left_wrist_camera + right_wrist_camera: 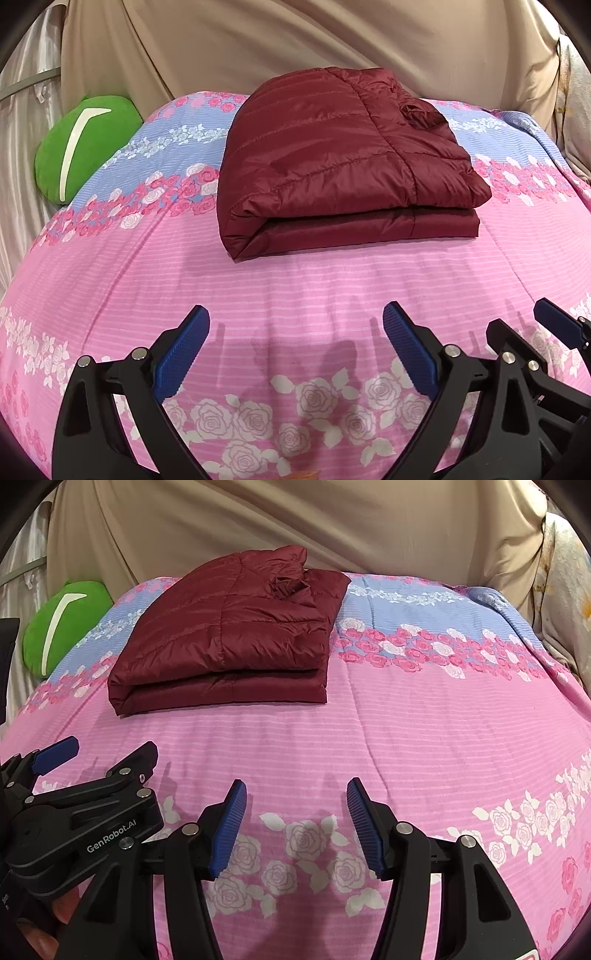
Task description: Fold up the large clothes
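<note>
Nearest the cameras, the left gripper (295, 328) hangs over the pink rose-print bedspread (295, 280) with its blue pads (184, 350) wide apart and nothing between them. Just to its right, the right gripper (295, 812) hangs the same way, fingers apart and empty, close beside its neighbour. Neither touches the cloth.

Well beyond both, toward the far side of the bed, the maroon puffer jacket (332, 162) lies already folded into a compact, layered rectangle, its rounded fold edge facing near and the collar end lying far. By the look of it the folding is done or close to it. If any tidying remains, a careful worker would reach forward with both grippers, press the slippery top layer flat, and square the near edges without dragging the stack askew.

Farther left sits a green cushion (85, 147); a beige drape (295, 44) hangs behind everything.
</note>
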### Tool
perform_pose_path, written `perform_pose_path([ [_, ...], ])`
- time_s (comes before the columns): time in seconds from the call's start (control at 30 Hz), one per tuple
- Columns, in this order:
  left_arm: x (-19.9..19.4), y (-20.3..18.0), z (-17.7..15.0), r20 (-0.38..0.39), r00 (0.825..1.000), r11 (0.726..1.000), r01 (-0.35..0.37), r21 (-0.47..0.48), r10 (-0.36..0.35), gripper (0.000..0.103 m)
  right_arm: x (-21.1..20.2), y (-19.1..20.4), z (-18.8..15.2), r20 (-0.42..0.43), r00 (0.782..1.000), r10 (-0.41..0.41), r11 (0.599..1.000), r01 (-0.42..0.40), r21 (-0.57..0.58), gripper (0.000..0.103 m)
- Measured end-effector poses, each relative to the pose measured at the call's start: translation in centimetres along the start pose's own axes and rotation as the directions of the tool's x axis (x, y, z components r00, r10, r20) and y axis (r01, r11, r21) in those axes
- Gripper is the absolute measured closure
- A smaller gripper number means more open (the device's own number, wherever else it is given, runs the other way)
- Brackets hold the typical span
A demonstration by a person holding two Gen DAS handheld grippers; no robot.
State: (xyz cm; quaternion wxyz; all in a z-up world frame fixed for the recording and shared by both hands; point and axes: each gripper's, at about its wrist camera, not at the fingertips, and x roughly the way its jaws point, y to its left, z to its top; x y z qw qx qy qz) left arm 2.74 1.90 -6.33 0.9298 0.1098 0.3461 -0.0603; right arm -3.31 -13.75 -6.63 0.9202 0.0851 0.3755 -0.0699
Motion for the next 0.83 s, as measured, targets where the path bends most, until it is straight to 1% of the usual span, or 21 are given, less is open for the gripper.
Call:
perform_pose_path([
  [0.17, -0.10, -0.09, -0.07, 0.006, 1.000, 1.000, -0.004, 0.001, 0.004, 0.012, 0.00, -0.14, 0.00, 0.001, 1.000, 0.001, 1.000, -0.001, -0.002, 0.047],
  [0.4, -0.59, -0.27, -0.20, 0.027, 0.999, 1.000, -0.030, -0.002, 0.030, 0.012, -0.37, 0.02, -0.06, 0.014, 1.000, -0.008, 1.000, 0.008, -0.004, 0.047],
  [0.83, -0.75, -0.21, -0.16, 0.033, 0.999, 0.999, -0.033, 0.000, 0.033, 0.012, -0.40, 0.21, -0.03, 0.021, 1.000, -0.021, 1.000, 0.021, -0.008, 0.047],
])
